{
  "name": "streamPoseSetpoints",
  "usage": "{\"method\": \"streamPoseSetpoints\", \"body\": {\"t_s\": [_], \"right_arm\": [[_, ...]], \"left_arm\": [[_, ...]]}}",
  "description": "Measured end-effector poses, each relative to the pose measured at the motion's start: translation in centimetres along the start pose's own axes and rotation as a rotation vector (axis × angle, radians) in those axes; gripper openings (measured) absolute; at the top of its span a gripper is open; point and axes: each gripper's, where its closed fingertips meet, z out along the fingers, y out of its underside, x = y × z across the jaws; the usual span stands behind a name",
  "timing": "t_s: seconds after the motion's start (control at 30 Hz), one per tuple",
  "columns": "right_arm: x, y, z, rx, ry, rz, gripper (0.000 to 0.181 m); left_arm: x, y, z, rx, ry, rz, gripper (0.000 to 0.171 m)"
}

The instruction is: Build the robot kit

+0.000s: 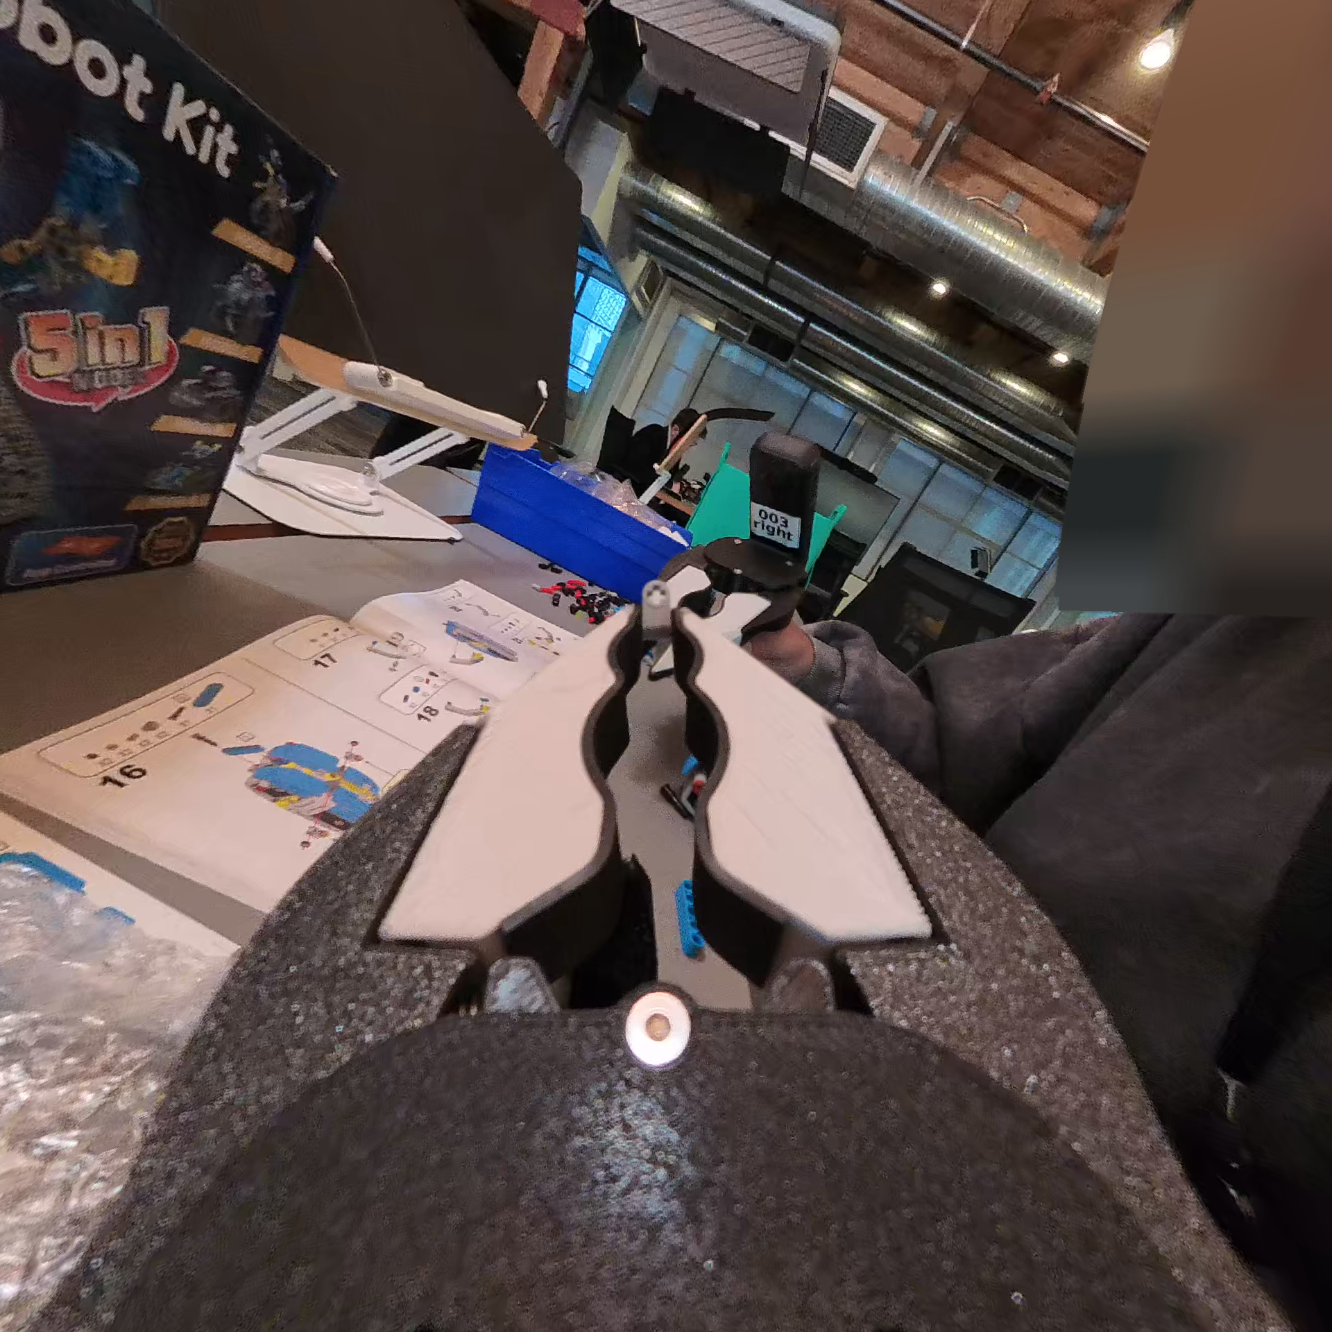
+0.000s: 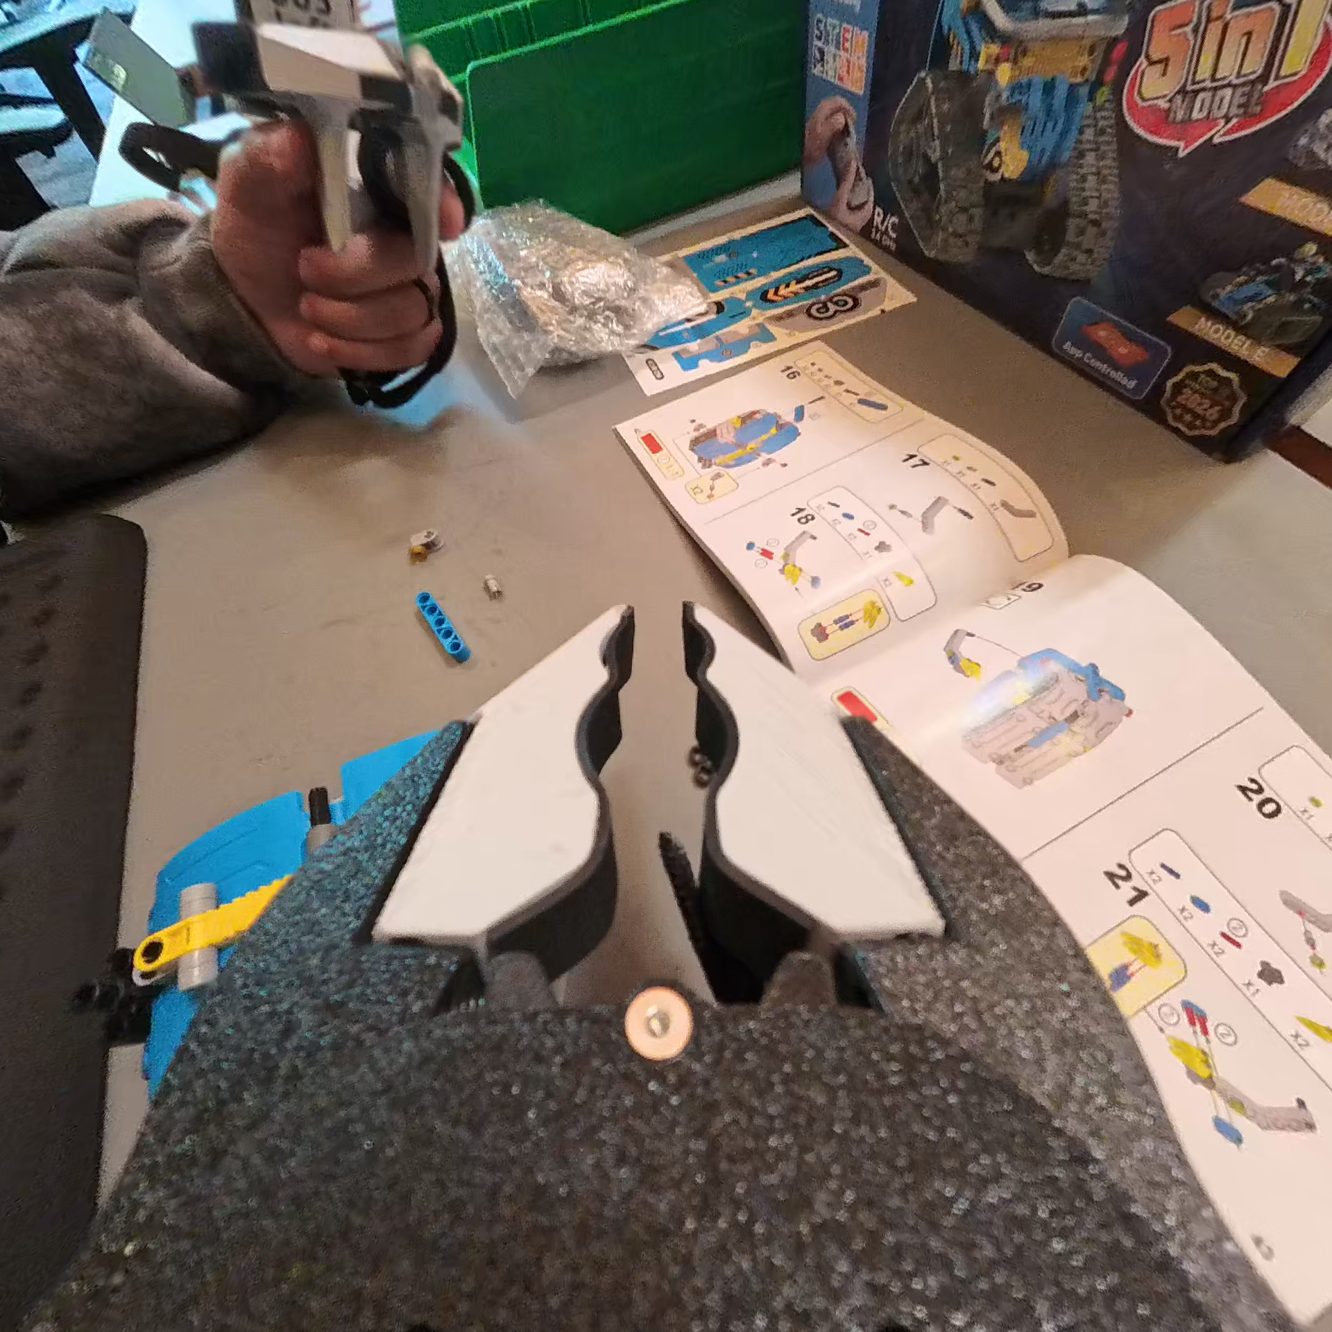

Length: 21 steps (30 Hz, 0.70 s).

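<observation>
Spreading across the grey tabletop (image 2: pixel 303 692), largest first: the toy kit box (image 2: pixel 1124 180), an open instruction booklet (image 2: pixel 865 519), a bubble-wrap bag (image 2: pixel 569 288), then a loose blue beam (image 2: pixel 442 625). The left tool (image 1: pixel 657 613) pinches a small grey piece (image 1: pixel 654 609) at its tips. The right tool (image 2: pixel 657 613) hangs slightly open over bare tabletop, gripping nothing, beside a blue model part (image 2: pixel 231 865).

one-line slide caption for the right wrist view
Open right gripper over grey table, beside instruction booklet and blue beam.
</observation>
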Motion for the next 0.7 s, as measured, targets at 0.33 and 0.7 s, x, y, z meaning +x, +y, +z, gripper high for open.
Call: {"method": "streamPoseSetpoints", "body": {"t_s": [0.33,0.7], "right_arm": [[-1.0,0.4,0.8,-0.02,-0.029,-0.034,0.012],[-1.1,0.3,0.7,-0.023,-0.016,-0.054,0.012]], "left_arm": [[0.2,1.4,1.2,-0.059,0.036,-0.021,0.007],[1.3,-0.5,0.9,0.097,0.219,-0.301,0.006]]}}
